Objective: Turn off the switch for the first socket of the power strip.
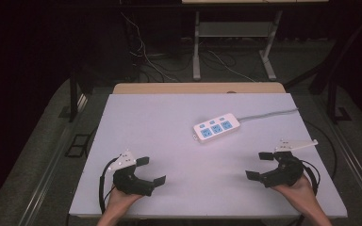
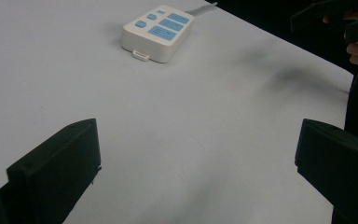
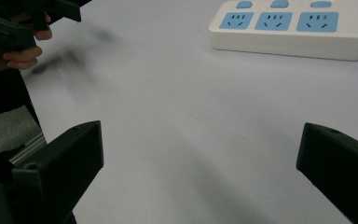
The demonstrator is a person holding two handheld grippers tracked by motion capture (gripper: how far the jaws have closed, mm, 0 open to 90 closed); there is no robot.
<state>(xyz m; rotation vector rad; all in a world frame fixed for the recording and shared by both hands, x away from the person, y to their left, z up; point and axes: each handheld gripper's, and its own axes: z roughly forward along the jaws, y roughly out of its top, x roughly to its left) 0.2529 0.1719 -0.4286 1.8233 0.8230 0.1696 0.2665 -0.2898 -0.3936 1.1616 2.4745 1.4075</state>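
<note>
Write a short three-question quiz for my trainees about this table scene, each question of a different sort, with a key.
1. True or false: the left hand-held gripper is shut on the power strip.
2. How many blue sockets does the power strip have? A) two B) three C) five
3. Fill in: the strip's grey cable runs off toward the table's ____ edge, as the high view shows it.

Key: 1 false, both the left and the right hand-held gripper are open and apart from the strip; 2 B; 3 right.
</note>
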